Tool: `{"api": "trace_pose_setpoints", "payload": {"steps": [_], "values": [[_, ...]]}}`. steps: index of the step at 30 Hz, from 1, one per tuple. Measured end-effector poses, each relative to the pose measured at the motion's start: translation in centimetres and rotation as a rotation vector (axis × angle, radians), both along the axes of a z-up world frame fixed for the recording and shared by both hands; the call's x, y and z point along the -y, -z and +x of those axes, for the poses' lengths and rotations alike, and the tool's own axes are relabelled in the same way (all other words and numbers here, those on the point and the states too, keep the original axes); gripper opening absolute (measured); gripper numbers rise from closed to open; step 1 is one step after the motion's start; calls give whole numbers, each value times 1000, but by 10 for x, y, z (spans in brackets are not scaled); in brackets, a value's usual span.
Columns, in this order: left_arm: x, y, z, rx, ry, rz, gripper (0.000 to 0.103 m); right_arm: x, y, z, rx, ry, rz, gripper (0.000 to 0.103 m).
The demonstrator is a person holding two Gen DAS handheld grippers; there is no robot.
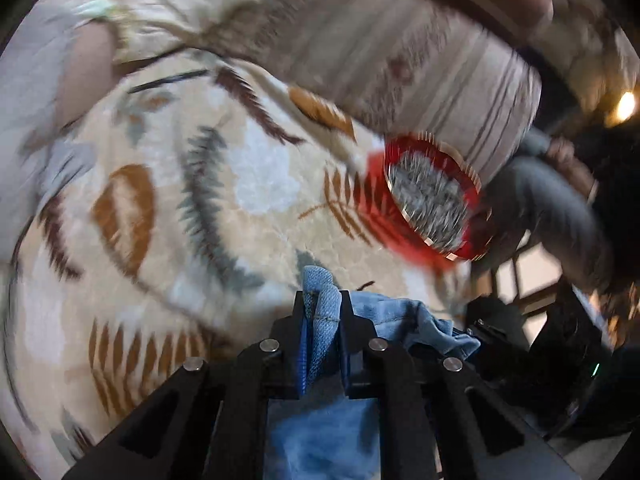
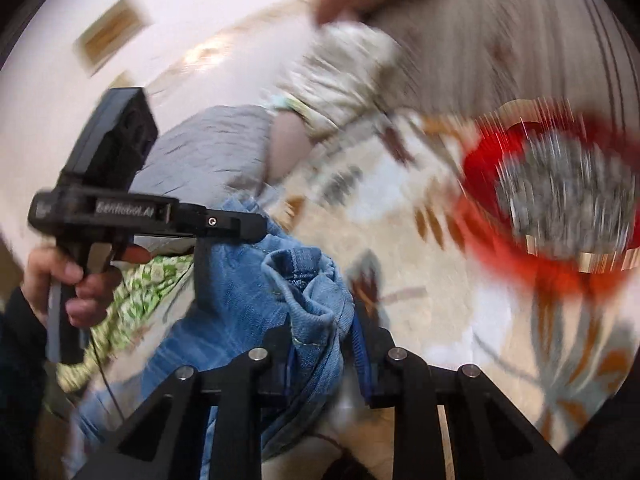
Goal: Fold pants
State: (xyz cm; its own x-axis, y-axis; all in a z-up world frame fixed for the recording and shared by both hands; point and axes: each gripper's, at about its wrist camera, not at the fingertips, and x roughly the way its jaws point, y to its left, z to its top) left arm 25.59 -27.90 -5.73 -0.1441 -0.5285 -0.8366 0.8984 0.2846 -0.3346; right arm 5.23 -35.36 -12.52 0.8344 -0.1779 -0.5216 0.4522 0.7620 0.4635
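The pants (image 2: 256, 280) are faded blue denim, bunched and lifted off the leaf-patterned bedspread (image 1: 248, 216) below, pinched at two points. Judging by the thick seams and heavy folds, the fabric should handle as soft but weighty: it will drape and sag between grips rather than hold a shape, and it is unlikely to slip out of a firm pinch. A stitched edge, at a hem or the waistband, seems the sound place to hold, since the doubled cloth gives the fingers something to bite.

The left hand-held gripper (image 1: 322, 320) is nearly closed on a rolled, stitched edge of denim that stands up between its fingers, with more cloth spilling to its right and hanging beneath it. The right hand-held gripper (image 2: 324, 344) has a crumpled wad of hemmed denim between its fingers; the cloth lies against the left finger, and a gap shows by the right one, so it holds the cloth at a middling width.

In the right wrist view, the left device sits ahead and to the left, held level in the person's left hand (image 2: 68, 284) by its pistol-style handle. A red bowl (image 1: 434, 200) lies ahead and to the right of both, on the bedspread. Both views are motion-blurred, so finer detail is uncertain.
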Motion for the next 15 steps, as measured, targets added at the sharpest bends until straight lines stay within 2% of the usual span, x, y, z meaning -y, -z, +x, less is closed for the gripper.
{"api": "trace_pose_setpoints", "payload": {"steps": [3, 8, 10, 12, 15], "values": [[-45, -11, 7, -45, -107, -66, 13, -41, -30, 3, 24, -66, -245, 25], [-127, -14, 13, -120, -271, -167, 13, -117, -51, 9, 72, -226, -528, 25], [-160, -4, 14, -133, -342, -164, 13, -142, -52, 14, 75, -312, -573, 25], [-188, 11, 17, -164, -415, -153, 13, -165, -48, 25, 55, -417, -565, 25], [-215, 39, 25, -201, -505, -114, 14, -187, -35, 45, -3, -542, -500, 25]]}}
